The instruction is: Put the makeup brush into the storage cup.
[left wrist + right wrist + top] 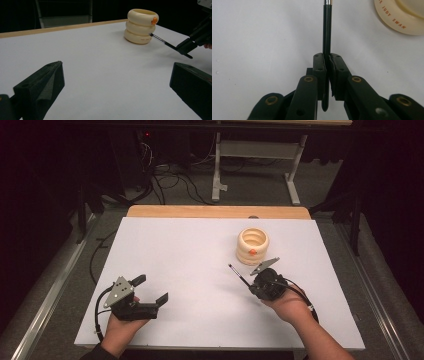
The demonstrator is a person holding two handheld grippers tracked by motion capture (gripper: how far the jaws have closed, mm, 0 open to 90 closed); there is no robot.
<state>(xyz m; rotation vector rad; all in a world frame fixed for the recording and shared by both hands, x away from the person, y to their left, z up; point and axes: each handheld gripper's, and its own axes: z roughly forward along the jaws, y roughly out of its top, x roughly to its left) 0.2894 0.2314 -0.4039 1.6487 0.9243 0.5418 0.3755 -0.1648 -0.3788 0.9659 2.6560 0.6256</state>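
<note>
A cream ringed holder (pixel 252 245) with an orange dot stands upright right of the table's middle; its stacked rings (pixel 140 25) and lettered base (pixel 402 17) also show in the gripper views. My right gripper (pixel 251 283) is shut on a thin black brush (pixel 239 275) with a silver ferrule, just in front of and left of the holder. The handle (pixel 327 32) runs straight out between the closed jaws, and its tip (pixel 160 40) points near the holder's base. My left gripper (pixel 152 290) is held at the front left, jaws wide open and empty.
A white sheet (pixel 190 255) covers the table, with a wooden edge (pixel 215 211) at the far side. Beyond it are a white table frame (pixel 260 165) and cables on the floor. A metal rail (pixel 55 290) runs along the left.
</note>
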